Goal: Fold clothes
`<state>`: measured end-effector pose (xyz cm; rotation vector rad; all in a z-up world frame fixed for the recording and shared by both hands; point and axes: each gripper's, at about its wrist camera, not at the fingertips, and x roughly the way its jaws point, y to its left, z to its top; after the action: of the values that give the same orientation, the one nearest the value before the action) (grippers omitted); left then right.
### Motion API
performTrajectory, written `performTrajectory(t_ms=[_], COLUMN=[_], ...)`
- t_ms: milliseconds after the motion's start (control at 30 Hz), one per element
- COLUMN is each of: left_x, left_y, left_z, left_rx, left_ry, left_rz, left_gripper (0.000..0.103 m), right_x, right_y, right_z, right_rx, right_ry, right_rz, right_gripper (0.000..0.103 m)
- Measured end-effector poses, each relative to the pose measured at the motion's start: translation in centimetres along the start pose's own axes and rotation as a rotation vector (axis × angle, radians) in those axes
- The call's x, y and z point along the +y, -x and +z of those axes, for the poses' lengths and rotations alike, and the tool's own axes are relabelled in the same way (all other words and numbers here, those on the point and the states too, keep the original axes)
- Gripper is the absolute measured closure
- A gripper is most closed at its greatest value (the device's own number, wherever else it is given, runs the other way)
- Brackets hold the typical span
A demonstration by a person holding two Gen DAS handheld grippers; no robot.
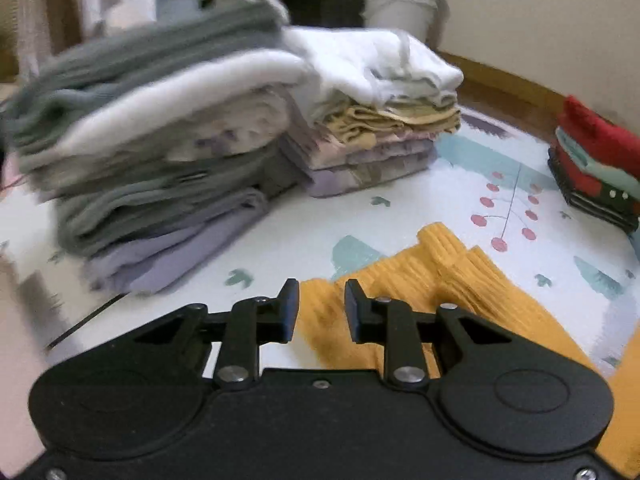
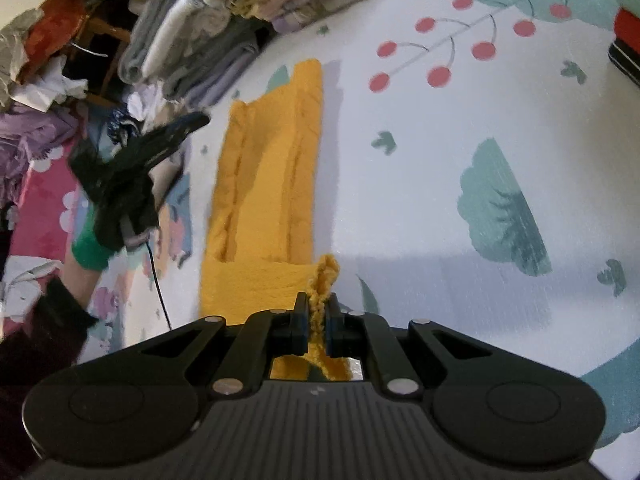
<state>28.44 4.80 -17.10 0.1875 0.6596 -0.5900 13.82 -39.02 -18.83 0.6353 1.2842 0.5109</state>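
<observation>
Yellow ribbed knit garment (image 2: 268, 184) lies folded long on our printed mat (image 2: 440, 208). Our right gripper (image 2: 316, 320) clenches its near edge at 6 o'clock. Our left gripper (image 1: 321, 304) hovers released above it; folded stacks (image 1: 168, 152) stand at 11 o'clock.

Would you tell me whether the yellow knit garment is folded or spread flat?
Partly folded: the yellow knit garment lies as a narrow layered strip, one end pinched in the right gripper.
</observation>
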Motion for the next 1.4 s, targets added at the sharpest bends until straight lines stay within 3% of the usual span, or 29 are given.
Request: performTrajectory(t_ms=[67, 300, 433, 533, 600, 633, 667, 733, 800, 900, 1067, 1133, 1200, 1300, 1400], left_x=[-1.0, -6.0, -7.6, -6.6, -6.5, -6.7, -6.9, -6.7, -5.7, -5.1, -8.4, -10.5, -12.2, -14.1, -15.6], left_y=[2.6, 8.2, 7.0, 5.2, 2.6, 1.1, 0.4, 1.5, 4.2, 8.0, 11.6, 11.4, 10.9, 10.0, 9.7], left_z=[-1.8, -6.3, -6.0, -5.0, -5.3, -5.9, -6.7, -6.9, -6.7, -7.2, -9.3, -10.4, -11.6, -13.2, -14.3], left_rx=[0.001, 0.042, 0.051, 0.026, 0.077, 0.149, 0.151, 0.128, 0.066, 0.024, 0.066, 0.102, 0.135, 0.176, 0.172], left_ry=[-0.022, -0.031, -0.119, -0.085, -0.065, -0.074, -0.092, -0.077, 0.003, 0.067, -0.036, -0.096, -0.131, -0.189, -0.264], left_rz=[-0.002, -0.119, -0.101, -0.098, -0.112, -0.145, -0.157, -0.153, -0.162, -0.237, -0.391, -0.412, -0.412, -0.361, -0.315], left_gripper=[0.079, 0.079, 0.079, 0.079, 0.079, 0.079, 0.079, 0.079, 0.079, 0.079, 0.078, 0.077, 0.075, 0.057, 0.054], right_x=[0.2, 1.0, 2.0, 2.8, 3.4, 3.8, 4.2, 4.8, 5.2, 5.1, 4.6, 4.7, 4.7, 5.0, 6.2], right_y=[0.1, 0.5, 0.6, 0.6, 0.6, 0.6, 0.5, 0.4, 0.3, 0.4, 0.2, 0.1, 0.0, -0.2, -1.4], right_z=[0.2, 0.8, 1.4, 1.9, 2.4, 2.7, 2.9, 3.2, 3.4, 3.5, 3.7, 3.8, 4.0, 4.5, 5.9], right_rx=[-0.003, -0.015, -0.03, -0.047, -0.059, -0.063, -0.065, -0.065, -0.064, -0.06, -0.056, -0.056, -0.062, -0.091, -0.102], right_ry=[-0.001, -0.015, -0.011, -0.017, -0.021, -0.018, -0.015, -0.015, -0.026, -0.051, -0.109, -0.124, -0.15, -0.2, -0.202], right_rz=[0.014, 0.036, 0.047, 0.059, 0.073, 0.084, 0.092, 0.105, 0.118, 0.132, 0.139, 0.139, 0.145, 0.17, 0.162], right_gripper=[0.093, 0.093, 0.093, 0.093, 0.093, 0.093, 0.093, 0.093, 0.093, 0.093, 0.093, 0.093, 0.093, 0.093, 0.093])
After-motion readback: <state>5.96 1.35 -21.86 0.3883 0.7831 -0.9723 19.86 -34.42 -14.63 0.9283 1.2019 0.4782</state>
